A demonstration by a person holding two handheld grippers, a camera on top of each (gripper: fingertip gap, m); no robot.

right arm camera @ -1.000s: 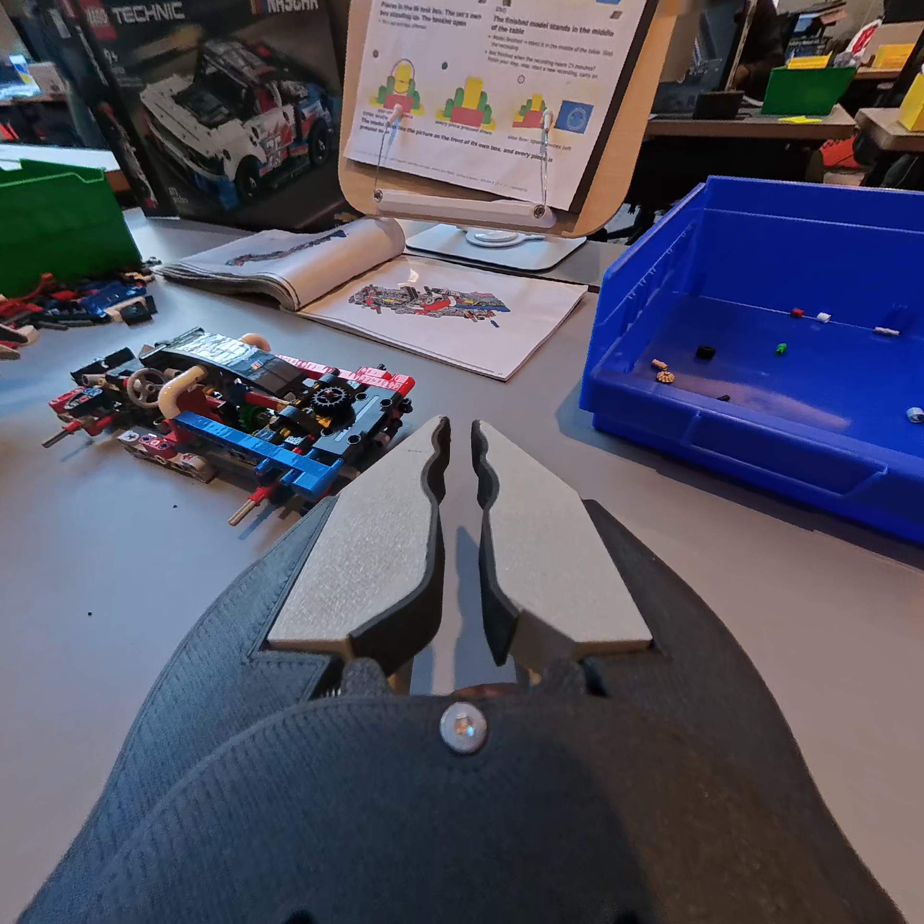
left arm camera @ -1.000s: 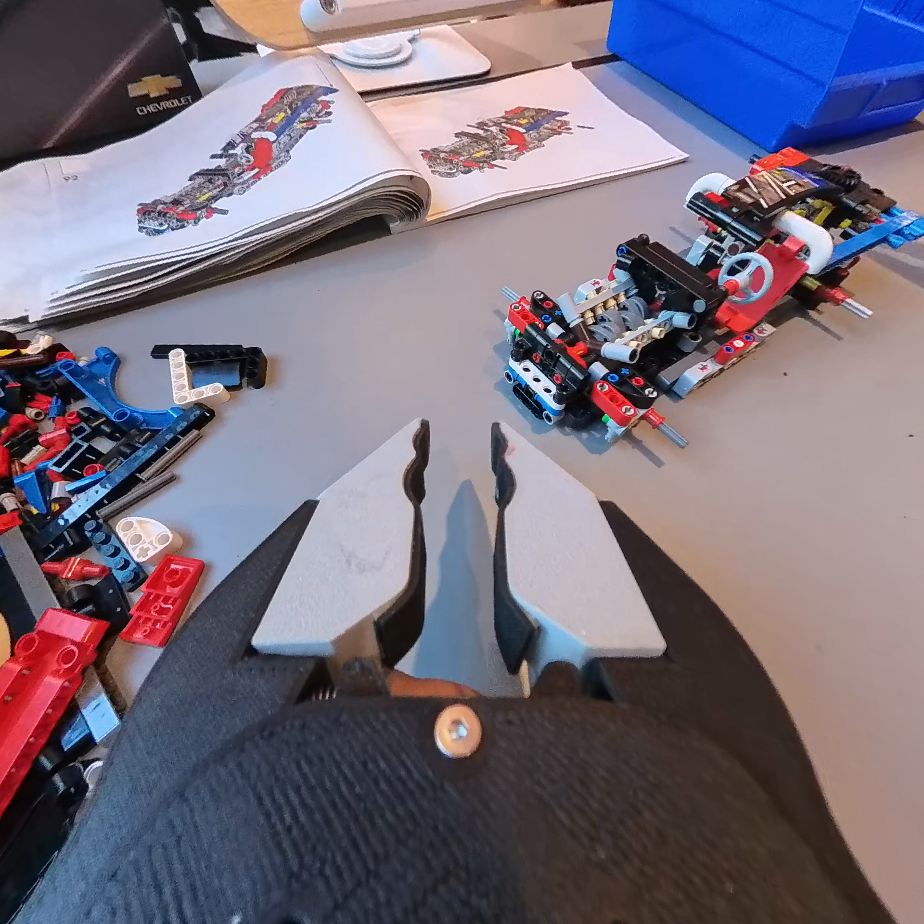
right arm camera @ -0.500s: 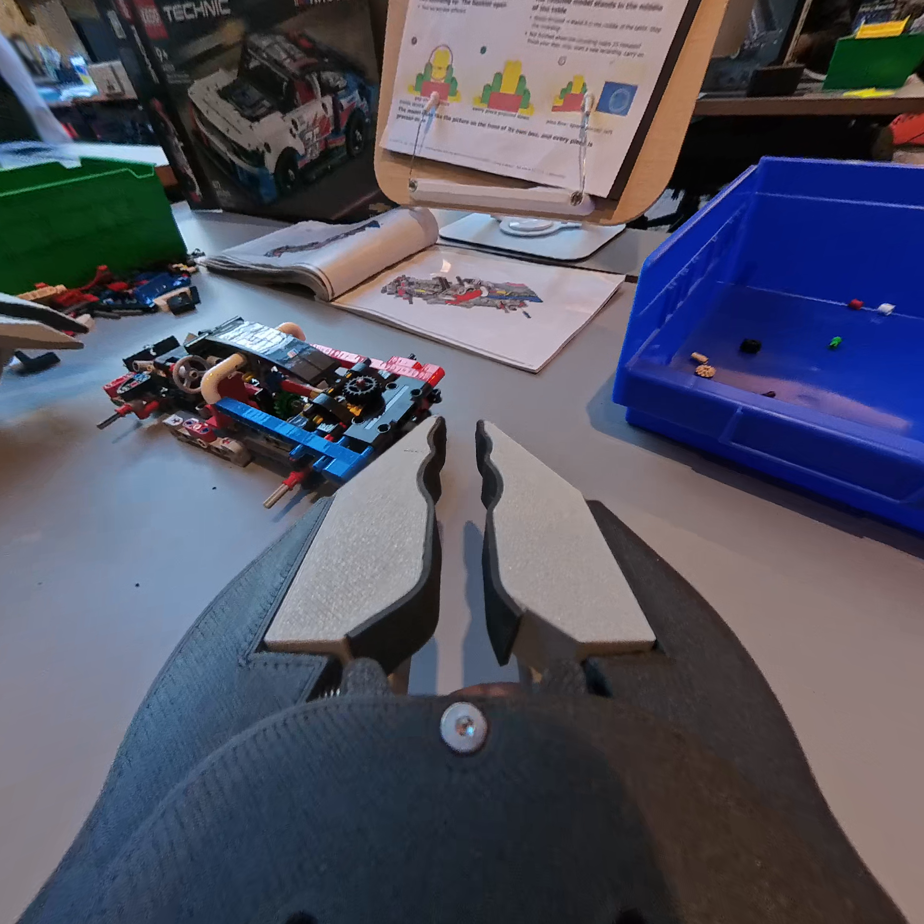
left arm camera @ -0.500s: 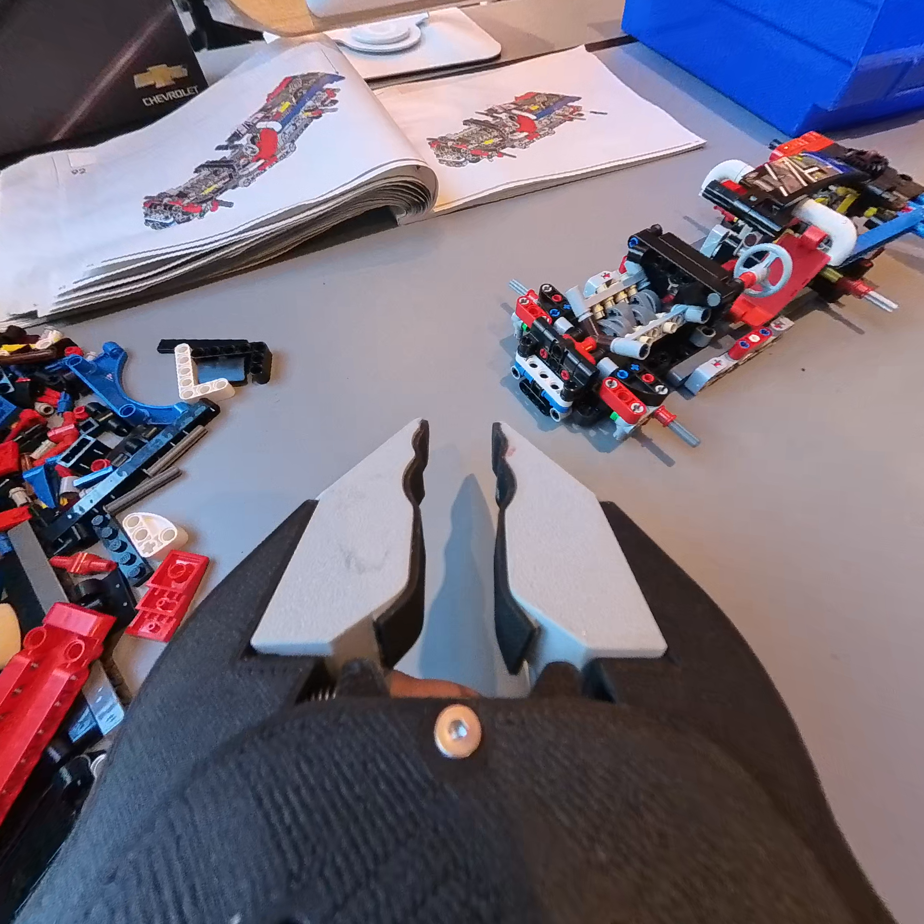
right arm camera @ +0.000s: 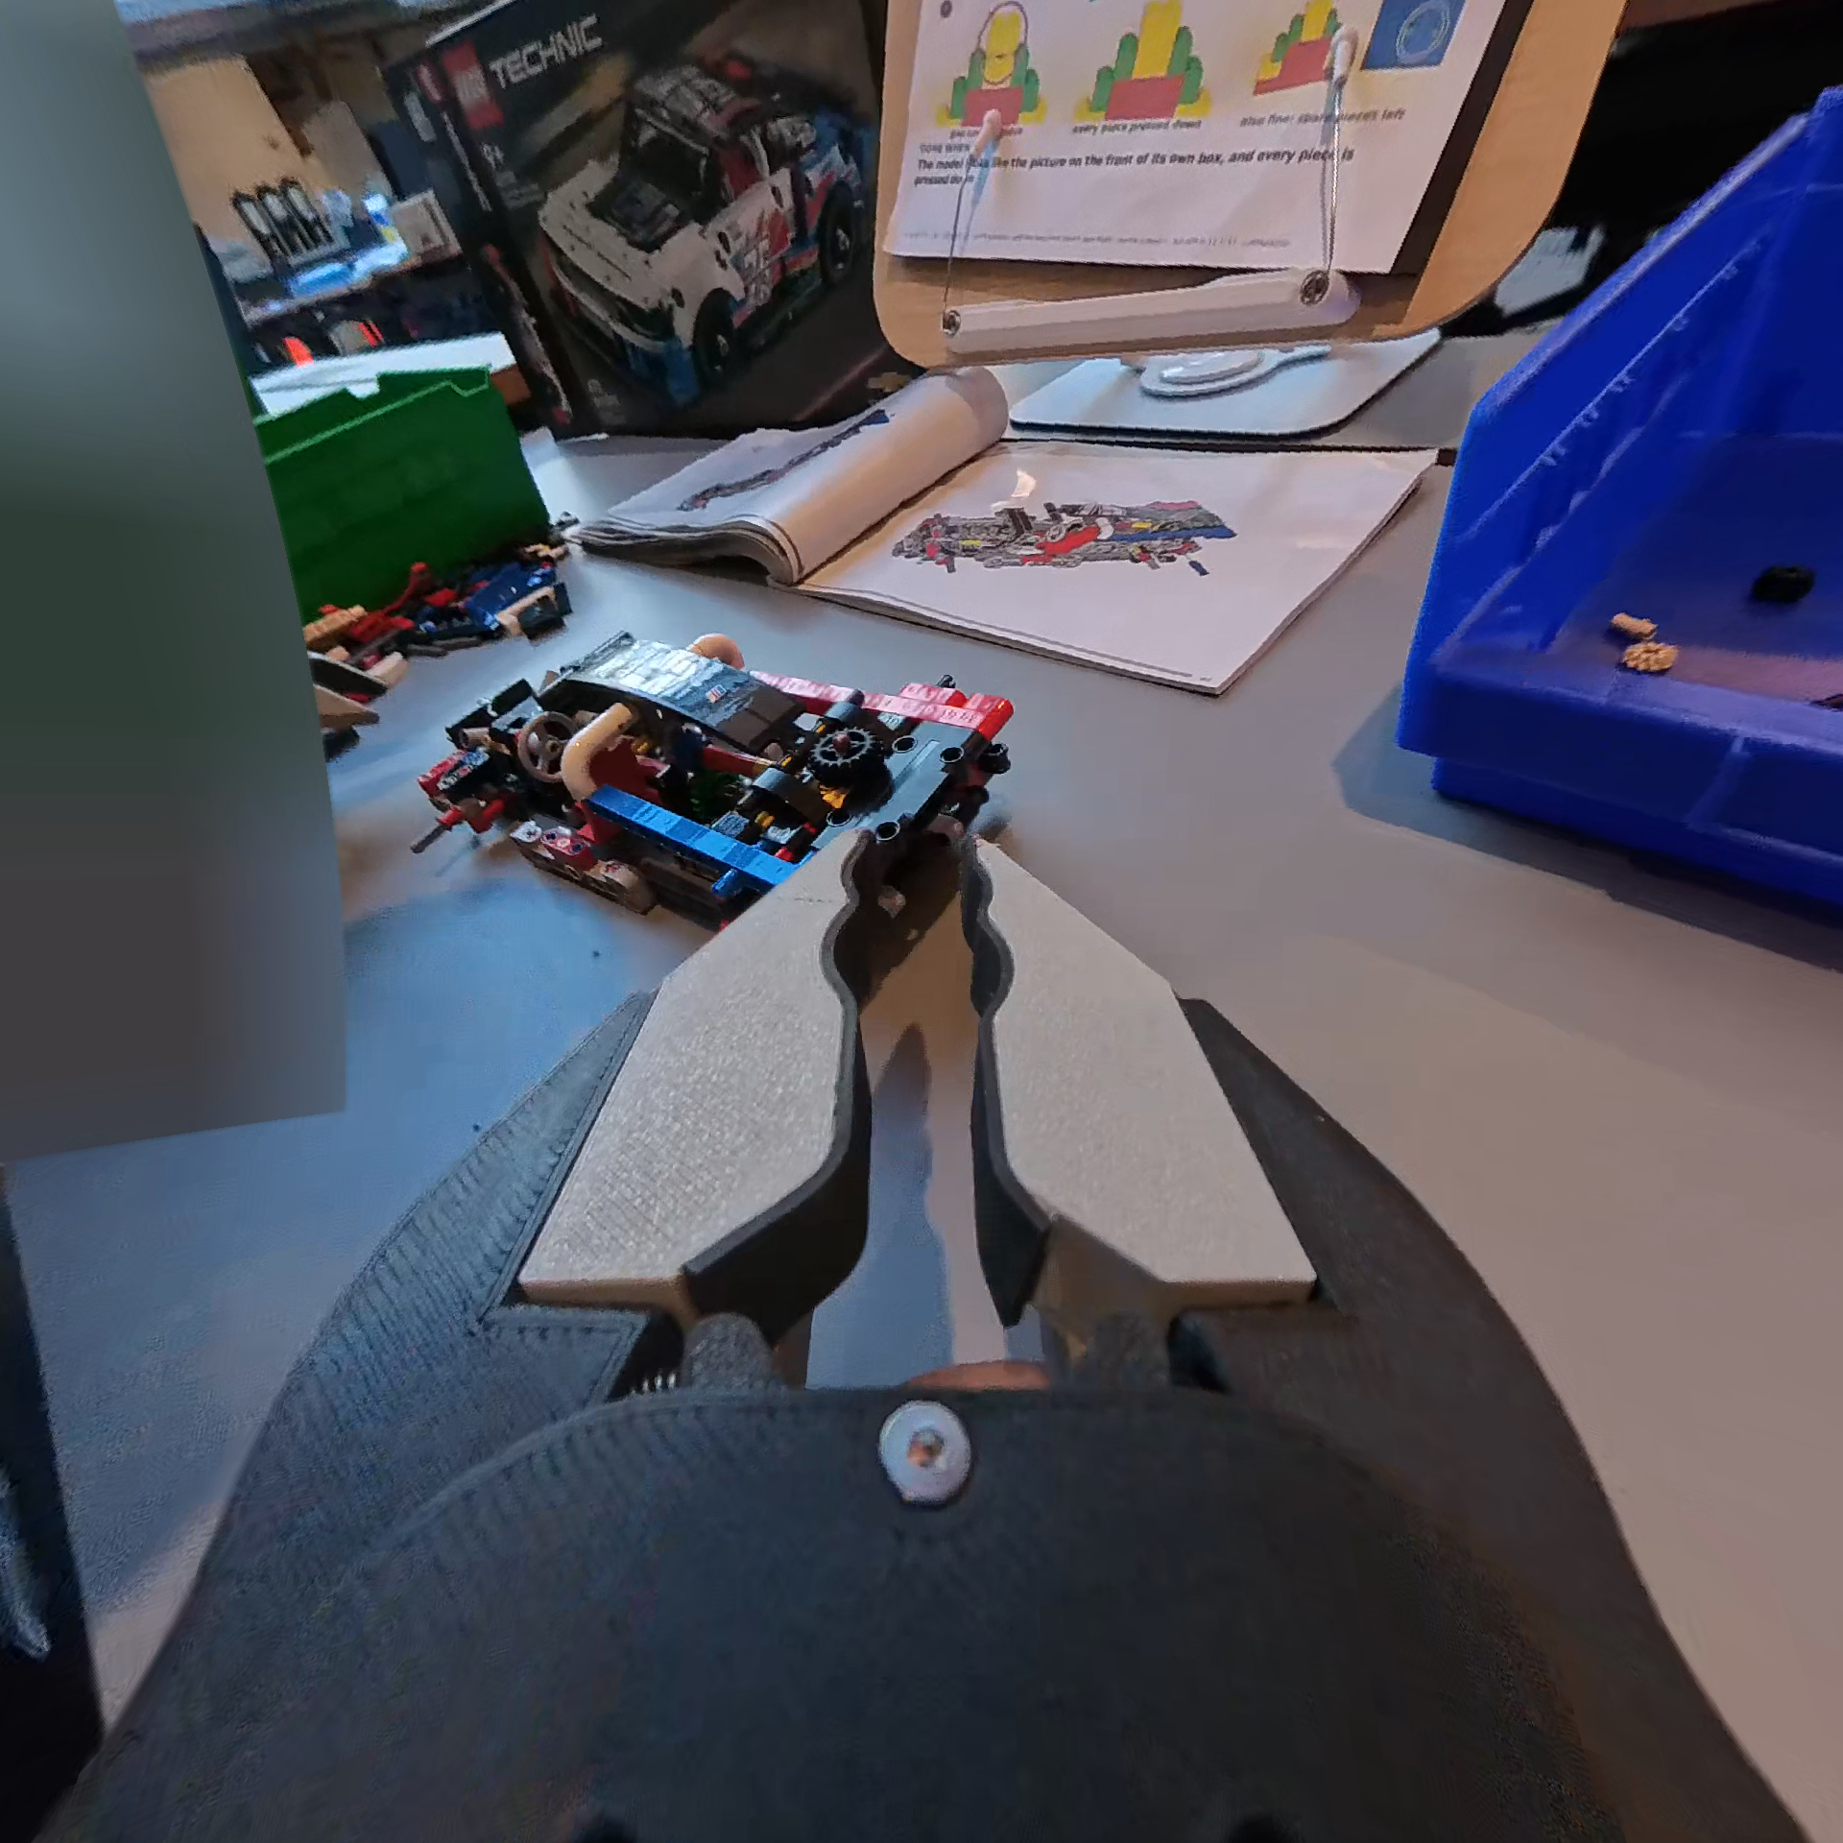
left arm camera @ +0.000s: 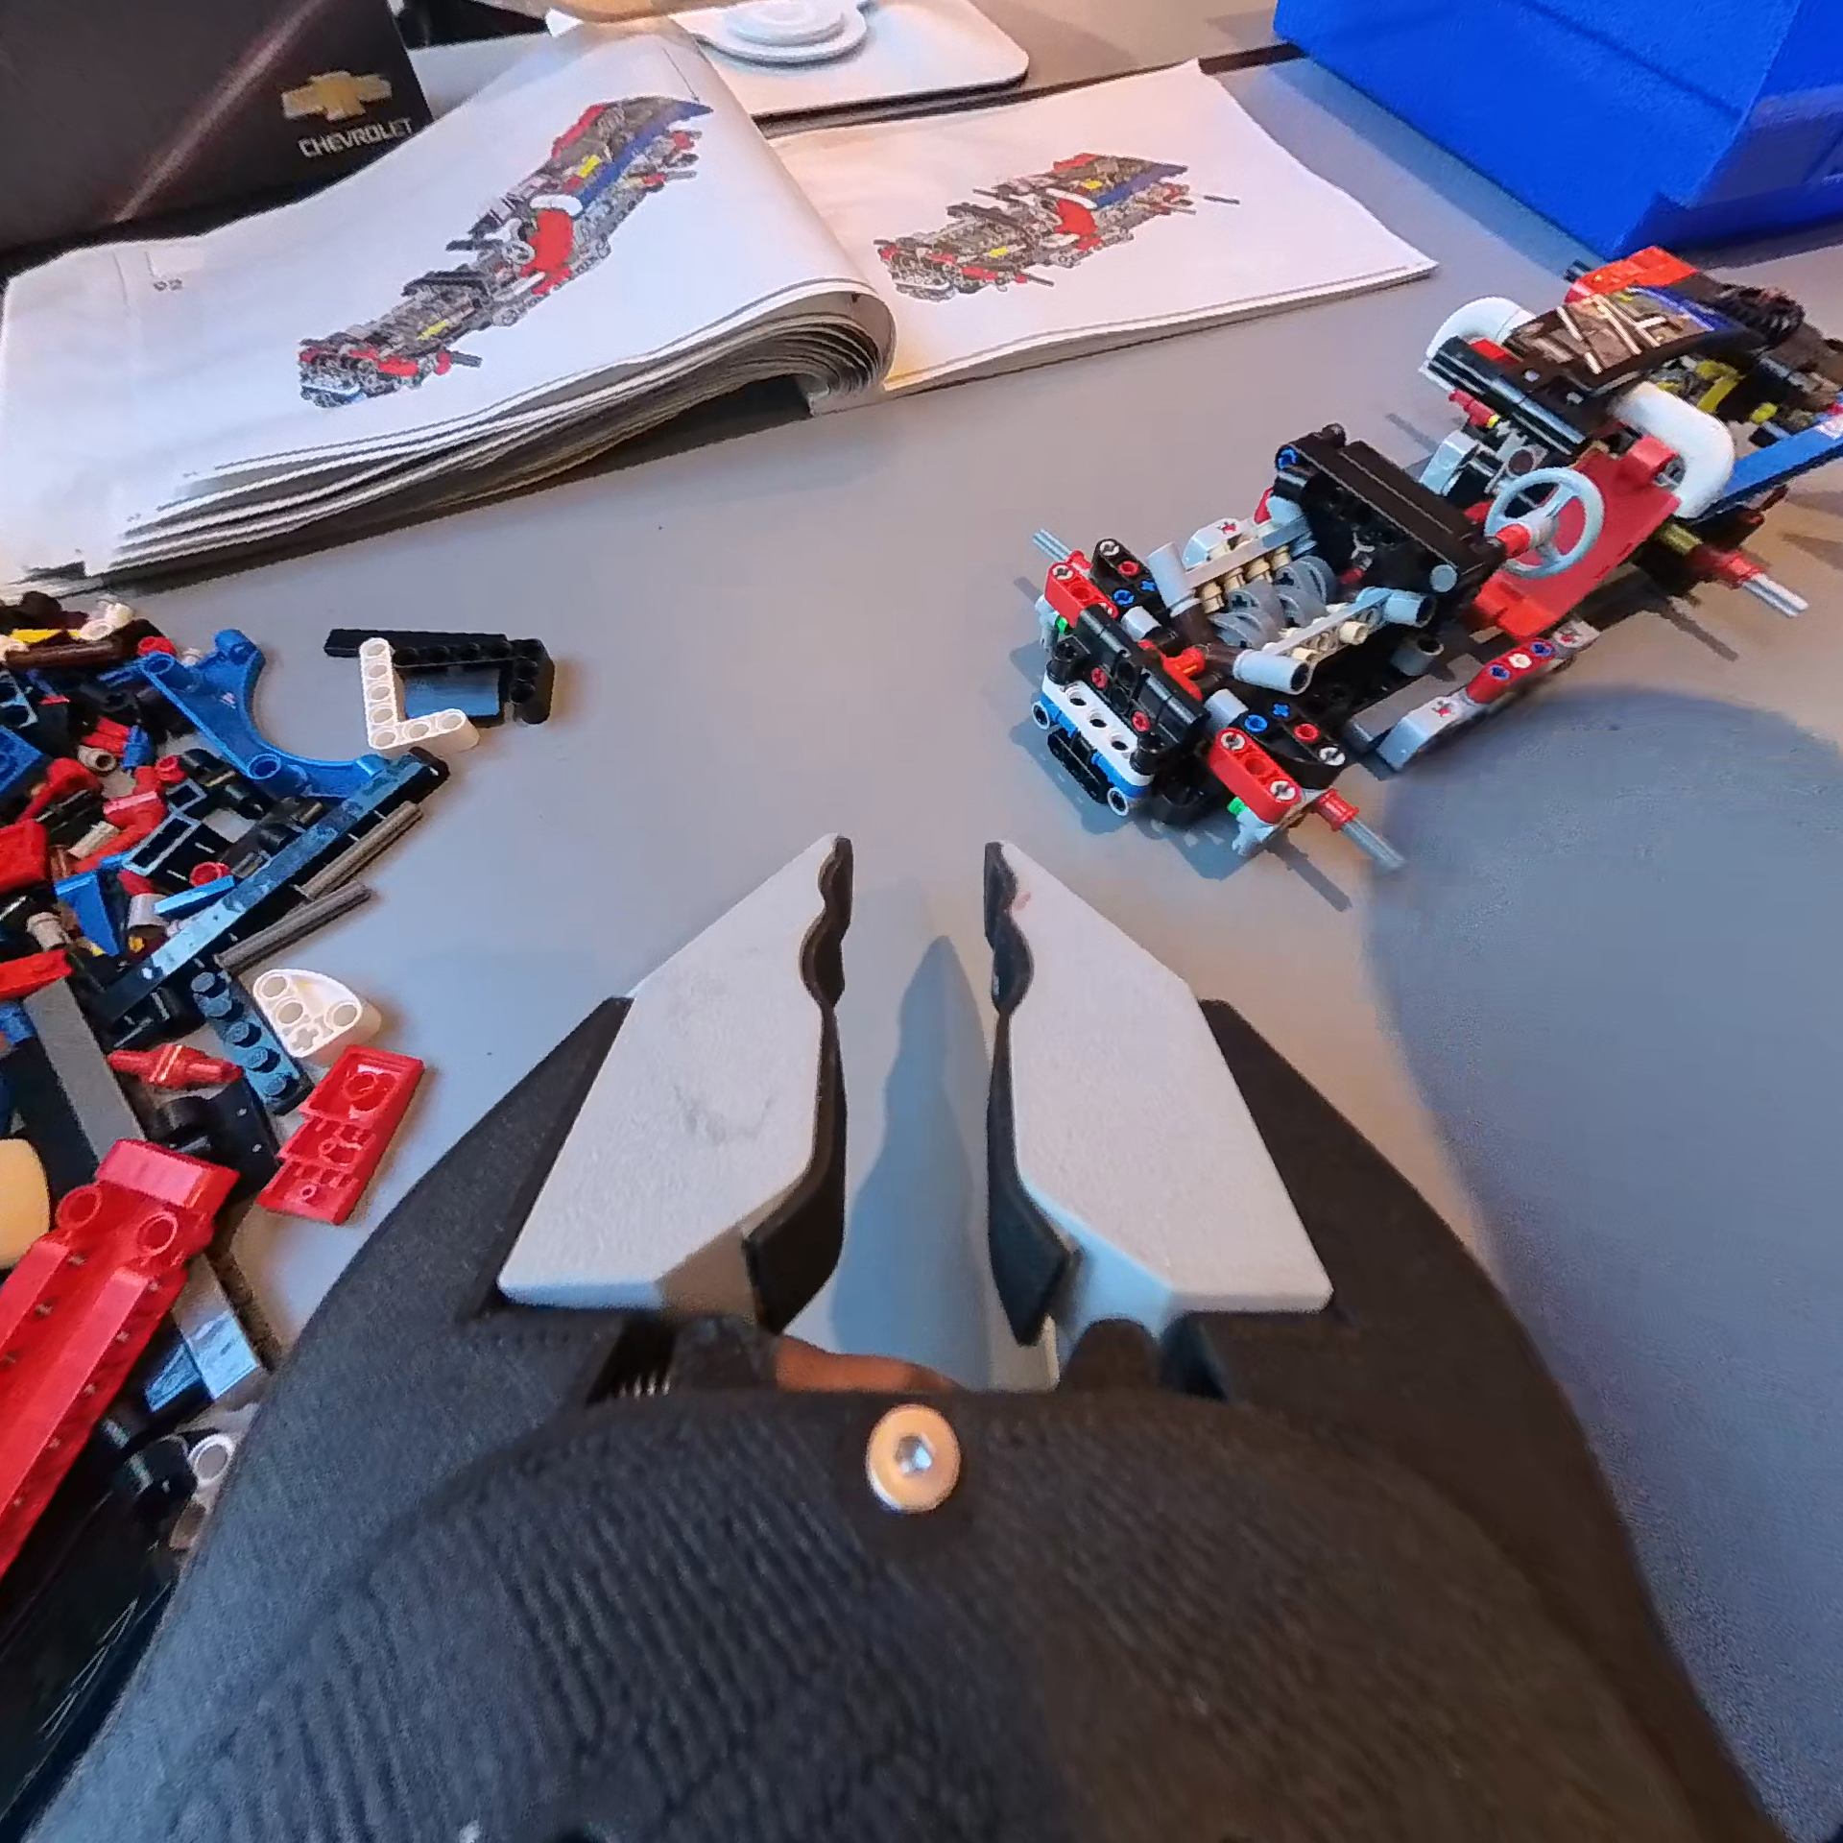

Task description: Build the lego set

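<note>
The part-built lego car chassis (left arm camera: pixel 1396 598), red, black and blue, lies on the grey table right of centre. My left gripper (left arm camera: pixel 918 858) is open and empty, low over bare table between the chassis and a pile of loose lego parts (left arm camera: pixel 150 848) on the left. A white L-shaped beam (left arm camera: pixel 399 708) lies against a black frame piece just beyond the pile. In the right wrist view my right gripper (right arm camera: pixel 913 853) is open and empty, its tips right at the black rear end of the chassis (right arm camera: pixel 718 768).
The open instruction book (left arm camera: pixel 598 249) lies behind, also seen in the right wrist view (right arm camera: pixel 1047 539). A blue bin (right arm camera: pixel 1646 698) with a few small parts stands at the right. A green bin (right arm camera: pixel 399 479), the set's box (right arm camera: pixel 678 219) and a sheet stand (right arm camera: pixel 1147 199) line the back. One gripper's finger ends stand about 35 centimetres off the other's. Between my left fingertips and the open instruction book (left arm camera: pixel 598 249) there is roughly 25 centimetres.
My right gripper has moved forward and left up to the rear of the chassis, and its jaws have spread a little. My left gripper has hardly moved.
</note>
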